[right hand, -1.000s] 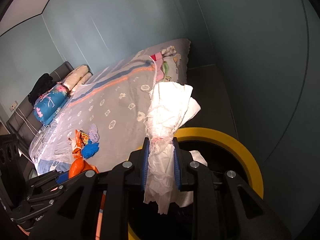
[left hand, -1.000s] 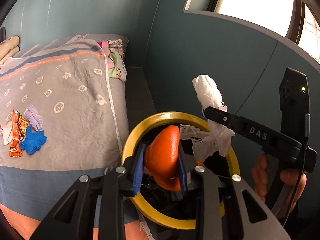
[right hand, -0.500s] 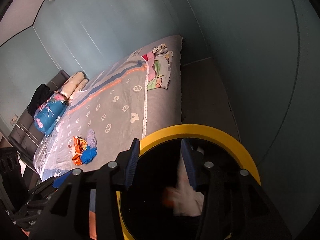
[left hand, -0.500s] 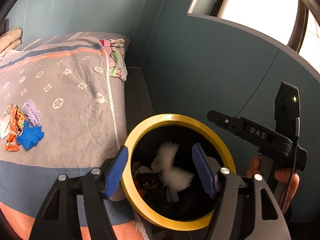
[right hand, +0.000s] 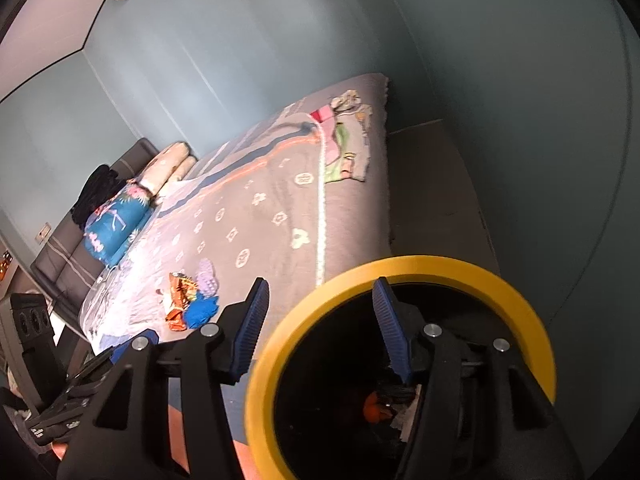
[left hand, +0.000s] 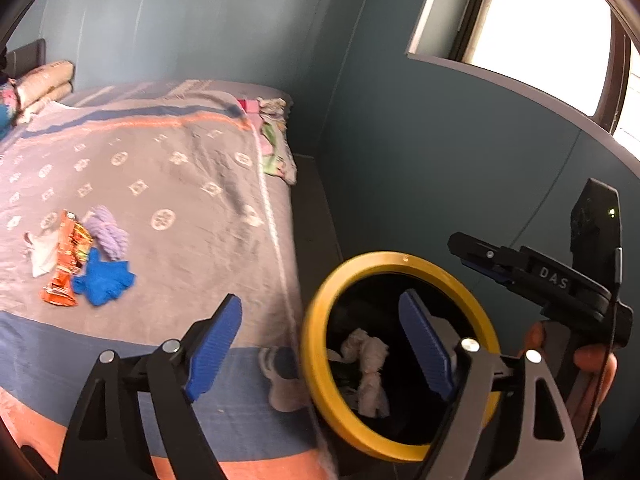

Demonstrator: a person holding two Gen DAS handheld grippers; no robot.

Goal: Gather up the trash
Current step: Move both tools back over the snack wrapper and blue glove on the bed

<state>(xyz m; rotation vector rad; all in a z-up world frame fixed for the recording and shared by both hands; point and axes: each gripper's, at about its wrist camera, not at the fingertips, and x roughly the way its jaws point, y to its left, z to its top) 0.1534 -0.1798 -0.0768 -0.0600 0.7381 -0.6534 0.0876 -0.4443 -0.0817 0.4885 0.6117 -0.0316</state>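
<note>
A black bin with a yellow rim [left hand: 400,258] stands beside the bed. Inside it lie a crumpled white tissue [left hand: 368,368] and an orange peel [right hand: 374,408]. My left gripper [left hand: 320,344] hovers over the bin's left edge, jaws opening, nothing between the pads. My right gripper [right hand: 322,328] hangs over the yellow rim [right hand: 440,266], jaws also opening and empty; it shows in the left wrist view too [left hand: 476,254]. On the blanket lie an orange wrapper [left hand: 66,260], a blue glove [left hand: 104,280], a purple scrap [left hand: 108,232] and a white paper [left hand: 40,252].
The bed with a grey patterned blanket [left hand: 180,184] fills the left; pillows [right hand: 168,168] at its head, a folded colourful cloth [left hand: 276,148] at the far corner. A dark floor strip [right hand: 432,200] runs between bed and teal wall. A white shoe [left hand: 280,380] lies by the bin.
Both grippers opened: the orange peel left the left one and the white tissue left the right one, and both fell into the bin. The left gripper shifted left, toward the bed.
</note>
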